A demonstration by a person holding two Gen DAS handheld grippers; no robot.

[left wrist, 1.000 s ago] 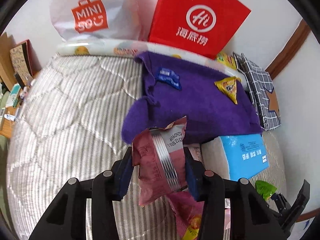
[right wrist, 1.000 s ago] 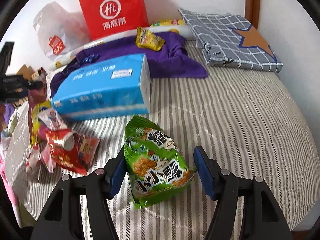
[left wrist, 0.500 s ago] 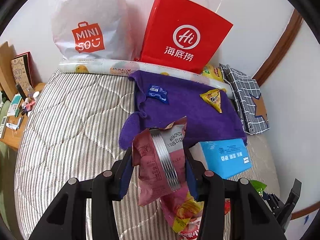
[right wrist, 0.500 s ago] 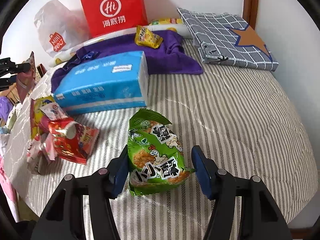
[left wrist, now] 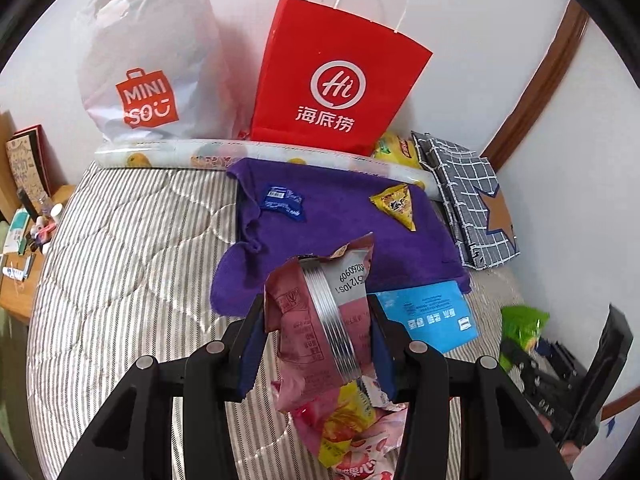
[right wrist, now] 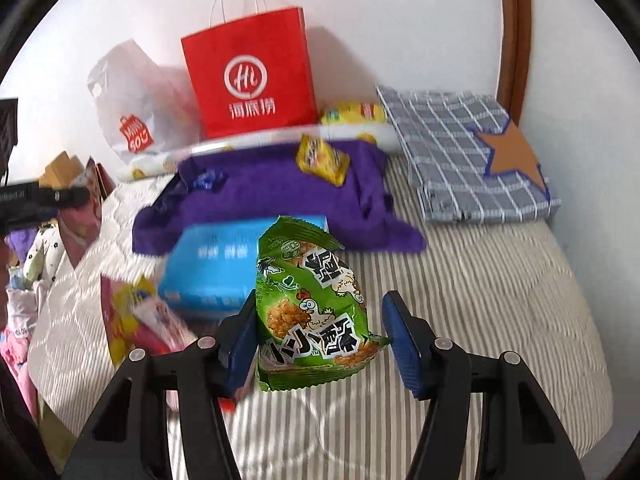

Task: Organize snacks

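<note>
Since a second ago both grippers have come up off the striped mattress, and each snack packet has risen with its gripper. The right gripper has just been closing its jaws; the green snack packet now hangs between them, clear of the bedding, pinched at its lower part with its top leaning toward the left pad (the right pad meets only the packet's corner). The left gripper is clamped on a dark pink snack packet, upright, its silver crimped seam facing the camera.

Just beneath that packet lies a small heap of pink and yellow snack packets. Beyond it a blue tissue pack lies flat on the mattress, its far edge against a purple towel. On the towel lie a small blue wrapper and a yellow triangular snack, well apart. A folded grey checked cloth lies to the right. At the wall stand a red paper bag and a white plastic bag.
</note>
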